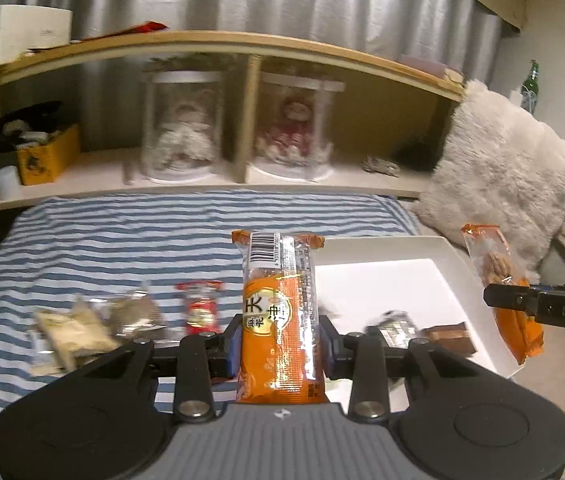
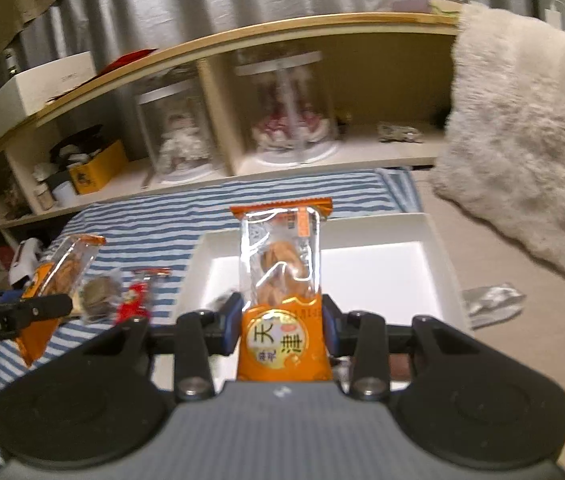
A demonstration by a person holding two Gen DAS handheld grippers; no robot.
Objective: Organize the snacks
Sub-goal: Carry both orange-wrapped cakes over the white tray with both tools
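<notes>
— Two grips loaded? Left gripper (image 1: 278, 336)?
— Clamped on its orange pack (image 1: 278, 312), over the striped cloth (image 1: 102, 236). Bring it across to the white tray (image 1: 382, 276).
— Right gripper (image 2: 282, 328)?
— Pinching the other orange pack (image 2: 282, 280), already over the tray — lower before you let go.

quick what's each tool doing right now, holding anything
Left tool: closed on an orange snack packet, held up over the striped cloth.
Right tool: closed on another orange snack packet, above the white tray.
</notes>
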